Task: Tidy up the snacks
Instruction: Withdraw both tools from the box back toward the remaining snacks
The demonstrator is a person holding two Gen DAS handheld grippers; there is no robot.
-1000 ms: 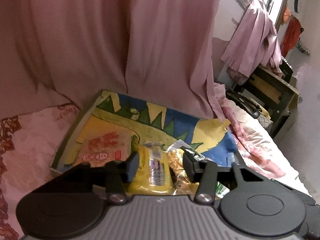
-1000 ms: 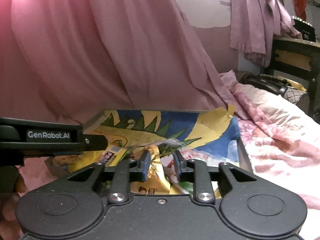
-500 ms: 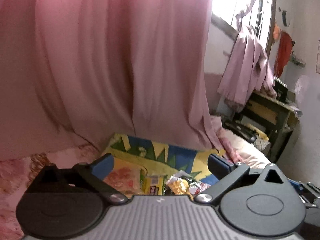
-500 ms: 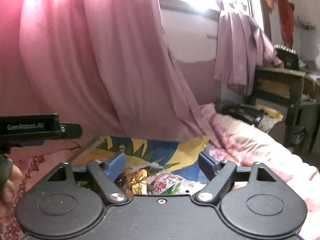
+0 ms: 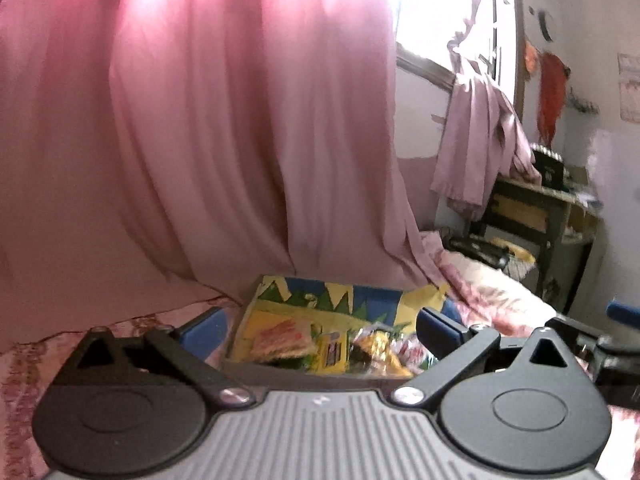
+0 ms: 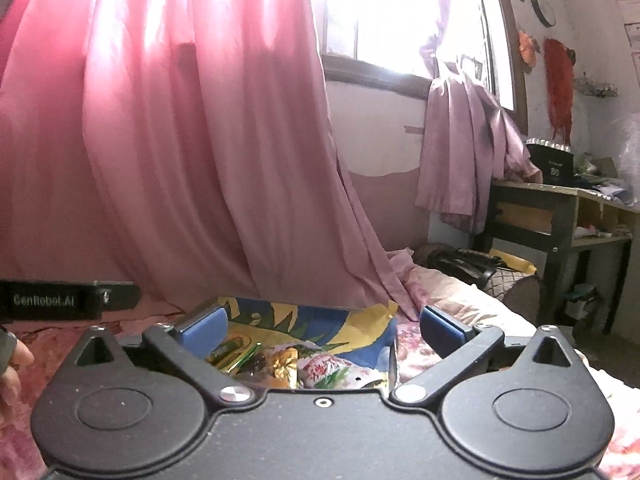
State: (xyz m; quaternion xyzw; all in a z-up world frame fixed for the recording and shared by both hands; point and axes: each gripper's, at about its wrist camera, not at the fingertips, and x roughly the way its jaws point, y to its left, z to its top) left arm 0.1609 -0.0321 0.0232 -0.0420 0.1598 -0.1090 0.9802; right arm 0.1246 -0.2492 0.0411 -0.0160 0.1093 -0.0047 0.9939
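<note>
Snacks [image 6: 316, 368] half hidden, perhaps five packs, at 6 o'clock in tray [image 6: 320, 314]; left gripper [image 5: 320, 326] wide, empty; right gripper [image 6: 320, 326] opening, empty.

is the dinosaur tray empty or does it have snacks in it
Not empty. The tray holds several snack packets: a gold foil one, a white and red one, and a yellow one.

Ahead of your blue-padded black gripper [image 6: 320, 326] lies a shallow box lined blue, yellow and green [image 6: 340, 318], holding yellow, gold and red-printed snack packets [image 5: 332, 350]; pink curtain fabric [image 6: 180, 140] beyond.
</note>
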